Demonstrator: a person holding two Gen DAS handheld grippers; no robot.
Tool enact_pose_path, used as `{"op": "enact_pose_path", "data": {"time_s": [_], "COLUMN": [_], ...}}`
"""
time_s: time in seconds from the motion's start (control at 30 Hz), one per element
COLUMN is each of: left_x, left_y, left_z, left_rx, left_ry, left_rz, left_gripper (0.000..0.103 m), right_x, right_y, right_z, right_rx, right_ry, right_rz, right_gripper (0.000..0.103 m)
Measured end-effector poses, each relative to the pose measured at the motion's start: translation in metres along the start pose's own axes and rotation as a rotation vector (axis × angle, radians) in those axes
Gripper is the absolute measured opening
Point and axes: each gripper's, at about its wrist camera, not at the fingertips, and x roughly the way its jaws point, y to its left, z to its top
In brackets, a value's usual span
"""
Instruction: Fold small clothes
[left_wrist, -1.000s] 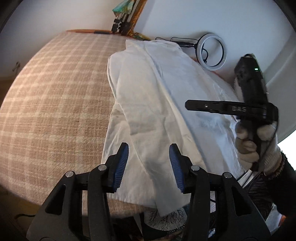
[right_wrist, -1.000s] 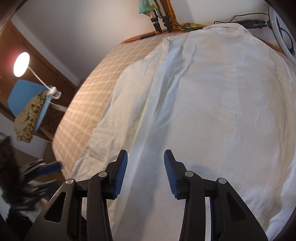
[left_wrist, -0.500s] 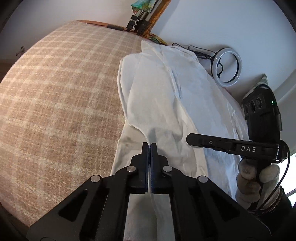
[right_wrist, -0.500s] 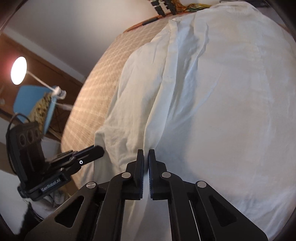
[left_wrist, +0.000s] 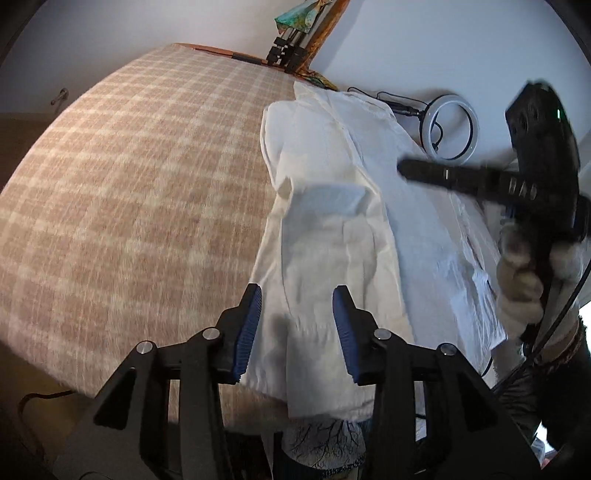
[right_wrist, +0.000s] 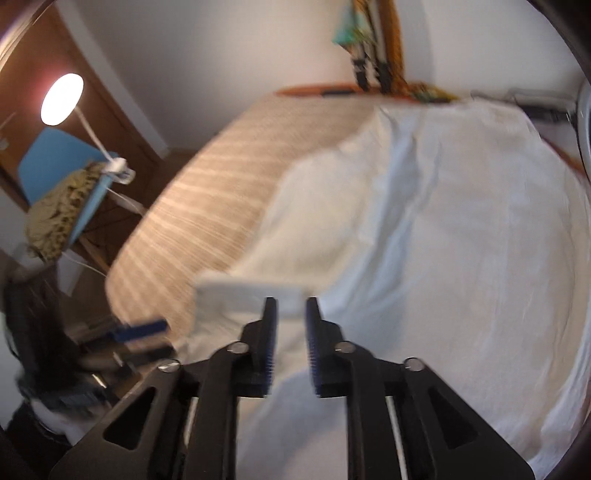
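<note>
A white garment (left_wrist: 332, 229) lies spread on a plaid-covered surface (left_wrist: 129, 184), its near hem hanging over the front edge. Low over that near part, my left gripper (left_wrist: 297, 325) has its jaws opening, and cloth lies beneath the blue pads without being pinched. A raised fold of the garment (left_wrist: 325, 195) stands just beyond it. My right gripper (right_wrist: 291, 332) is also opening over the garment (right_wrist: 443, 240), a lifted flap (right_wrist: 251, 291) just ahead of its tips. It appears at the right as the right gripper (left_wrist: 406, 170), held by a gloved hand (left_wrist: 524, 273).
A ring light (left_wrist: 450, 127) and cables lie at the far right corner by the wall. A tripod (left_wrist: 288, 51) stands at the back edge. Off the left side are a lit lamp (right_wrist: 61, 99) and a blue chair (right_wrist: 55, 166) with a patterned cloth on it.
Both grippers closed on the garment half a second ago and have opened again. The cloth's left part now stands up in a fold. Both views are blurred by motion.
</note>
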Motion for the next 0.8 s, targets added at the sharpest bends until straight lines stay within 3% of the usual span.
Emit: {"op": "enact_pose_path", "data": {"time_s": [0.07, 0.23, 0.3, 0.33, 0.37, 0.63, 0.67, 0.7, 0.8], "left_x": [0.001, 0.003, 0.002, 0.003, 0.003, 0.003, 0.003, 0.003, 0.004], "left_y": [-0.003, -0.006, -0.006, -0.005, -0.002, -0.001, -0.001, -0.001, 0.0], "left_z": [-0.013, -0.032, -0.034, -0.034, -0.035, -0.038, -0.038, -0.038, -0.036], "left_rx": [0.002, 0.002, 0.011, 0.007, 0.001, 0.013, 0.014, 0.016, 0.011], "left_ry": [0.007, -0.021, -0.023, -0.017, -0.008, -0.015, -0.015, -0.016, -0.016], "left_rz": [0.017, 0.021, 0.029, 0.023, 0.016, 0.001, 0.001, 0.002, -0.003], "left_gripper": [0.04, 0.039, 0.027, 0.015, 0.009, 0.004, 0.004, 0.004, 0.003], "right_x": [-0.002, 0.046, 0.073, 0.081, 0.091, 0.15, 0.154, 0.157, 0.156], "right_y": [0.016, 0.036, 0.038, 0.039, 0.04, 0.04, 0.041, 0.042, 0.039], "right_z": [0.018, 0.057, 0.068, 0.069, 0.072, 0.094, 0.096, 0.097, 0.099], "right_rx": [-0.037, -0.057, -0.061, -0.065, -0.066, -0.064, -0.082, -0.099, -0.115], "right_ry": [-0.028, 0.034, 0.069, 0.081, 0.093, 0.19, 0.2, 0.205, 0.197], "right_rz": [0.025, 0.002, -0.044, -0.077, -0.116, -0.301, -0.315, -0.331, -0.342], "right_gripper": [0.044, 0.044, 0.044, 0.044, 0.044, 0.041, 0.033, 0.014, 0.003]}}
